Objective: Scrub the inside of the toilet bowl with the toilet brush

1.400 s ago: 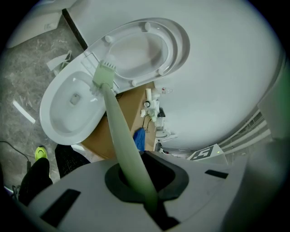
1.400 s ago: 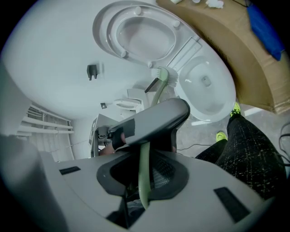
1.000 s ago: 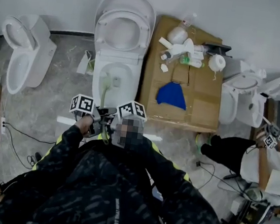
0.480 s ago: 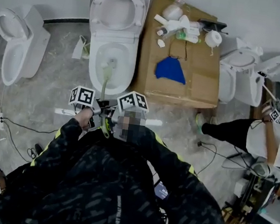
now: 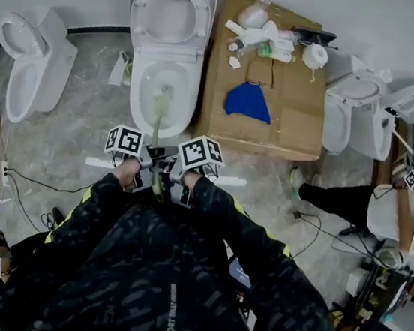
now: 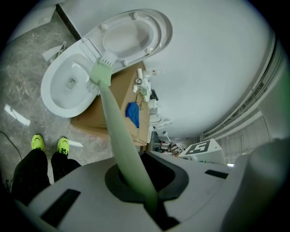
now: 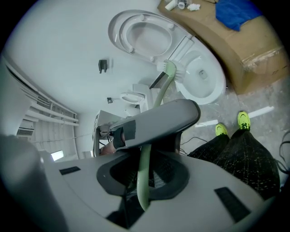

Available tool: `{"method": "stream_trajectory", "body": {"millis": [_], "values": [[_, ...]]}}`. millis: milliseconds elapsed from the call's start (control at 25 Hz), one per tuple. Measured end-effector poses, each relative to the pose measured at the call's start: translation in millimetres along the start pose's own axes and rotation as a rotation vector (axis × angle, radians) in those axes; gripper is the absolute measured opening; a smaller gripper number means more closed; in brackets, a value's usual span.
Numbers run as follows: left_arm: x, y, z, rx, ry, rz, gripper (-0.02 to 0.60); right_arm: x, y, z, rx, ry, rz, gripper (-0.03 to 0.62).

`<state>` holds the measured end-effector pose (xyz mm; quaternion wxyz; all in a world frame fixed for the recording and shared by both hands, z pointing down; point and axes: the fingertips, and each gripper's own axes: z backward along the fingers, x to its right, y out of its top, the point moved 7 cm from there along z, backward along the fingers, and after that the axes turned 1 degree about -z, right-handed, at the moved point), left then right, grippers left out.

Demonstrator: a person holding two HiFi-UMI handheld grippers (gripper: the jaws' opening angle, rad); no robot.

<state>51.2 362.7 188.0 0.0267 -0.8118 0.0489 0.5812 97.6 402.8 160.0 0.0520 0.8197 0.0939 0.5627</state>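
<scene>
Though the marker cubes cover the jaws in the head view, the gripper views show them: the left gripper [image 6: 149, 199] and right gripper [image 7: 141, 199] each pinch the pale green handle of the toilet brush [image 5: 156, 122], the left one nearer the bristles. The handle's near end is buried between them. Its long axis runs 6 to 12 o'clock, bristle head toward 12 inside the toilet bowl [image 5: 140, 110]. Whether bristles touch porcelain is unclear. At the bowl's 3 o'clock stands a cardboard box [image 5: 292, 123] bearing a blue cloth [image 5: 248, 103].
</scene>
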Motion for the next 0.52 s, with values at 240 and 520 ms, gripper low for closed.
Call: {"method": "stream_trajectory", "body": {"millis": [240,520], "values": [[7,-1,0,0.013,0.03,0.002,0.011,-5,1,9,-0.05,0.0,0.017,0.061],[12,13,-8,0.027,0.053,-0.078,0.011,-6,16,14,-0.052,0.009,0.13,0.061]]}}
